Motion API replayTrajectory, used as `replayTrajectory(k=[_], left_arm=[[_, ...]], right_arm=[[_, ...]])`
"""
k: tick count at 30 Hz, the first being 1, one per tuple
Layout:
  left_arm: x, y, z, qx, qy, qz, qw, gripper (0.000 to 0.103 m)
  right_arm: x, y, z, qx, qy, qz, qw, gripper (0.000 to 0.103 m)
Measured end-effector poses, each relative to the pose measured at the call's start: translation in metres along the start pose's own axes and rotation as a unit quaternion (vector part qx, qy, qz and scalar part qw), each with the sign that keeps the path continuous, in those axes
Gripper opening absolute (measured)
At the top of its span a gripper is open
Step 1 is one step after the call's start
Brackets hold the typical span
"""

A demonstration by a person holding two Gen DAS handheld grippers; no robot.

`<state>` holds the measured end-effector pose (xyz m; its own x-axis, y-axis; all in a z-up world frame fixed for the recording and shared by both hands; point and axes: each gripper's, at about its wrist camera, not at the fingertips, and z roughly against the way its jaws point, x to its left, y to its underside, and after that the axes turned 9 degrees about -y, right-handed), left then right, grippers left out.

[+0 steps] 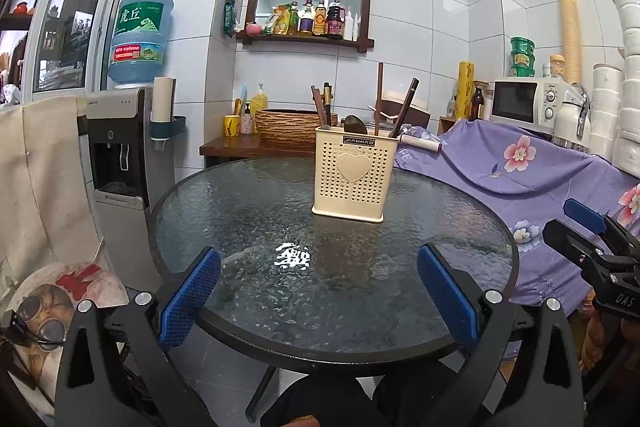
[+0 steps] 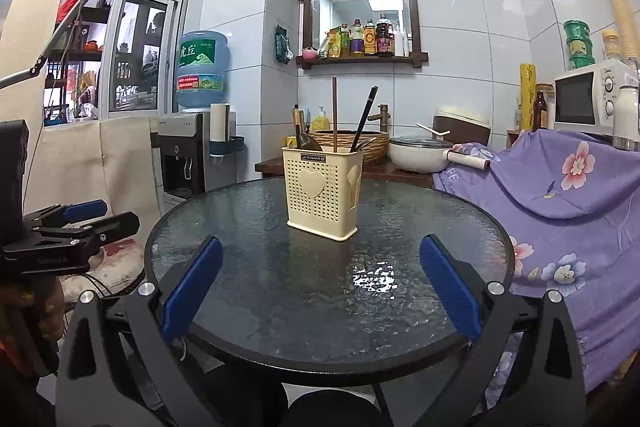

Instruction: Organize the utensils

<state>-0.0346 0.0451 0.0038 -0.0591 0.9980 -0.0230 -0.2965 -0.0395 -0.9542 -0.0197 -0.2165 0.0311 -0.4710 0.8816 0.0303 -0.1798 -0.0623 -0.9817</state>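
Observation:
A cream perforated utensil holder (image 1: 354,175) (image 2: 324,193) with a heart on its face stands upright on the round glass table (image 1: 248,211) (image 2: 240,227), past its middle. Several chopsticks (image 1: 404,113) (image 2: 364,117) and a spoon (image 1: 354,125) (image 2: 310,143) stick out of its top. My left gripper (image 1: 318,293) is open over the table's near edge, nothing between its blue pads. My right gripper (image 2: 320,287) is open too, likewise empty above the near edge. Each gripper shows at the side of the other's view: the right one (image 1: 588,231), the left one (image 2: 84,215).
A water dispenser (image 1: 120,163) (image 2: 184,155) stands left of the table. A purple flowered cloth (image 1: 520,167) (image 2: 560,195) covers something on the right, under a microwave (image 1: 528,103) (image 2: 592,99). Behind the table is a wooden counter with a woven basin (image 1: 288,127) (image 2: 356,143) and a pot (image 2: 420,153).

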Motion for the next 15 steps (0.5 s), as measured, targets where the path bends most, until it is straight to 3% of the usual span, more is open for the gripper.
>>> replayTrajectory(k=[15], left_arm=[[-0.0031,-0.0006,0.0019,0.003,-0.001,-0.005,1.0000,0.097]], right_arm=[[-0.0019,0.0026,-0.0044,0.004,-0.004,-0.006,1.000,0.097]])
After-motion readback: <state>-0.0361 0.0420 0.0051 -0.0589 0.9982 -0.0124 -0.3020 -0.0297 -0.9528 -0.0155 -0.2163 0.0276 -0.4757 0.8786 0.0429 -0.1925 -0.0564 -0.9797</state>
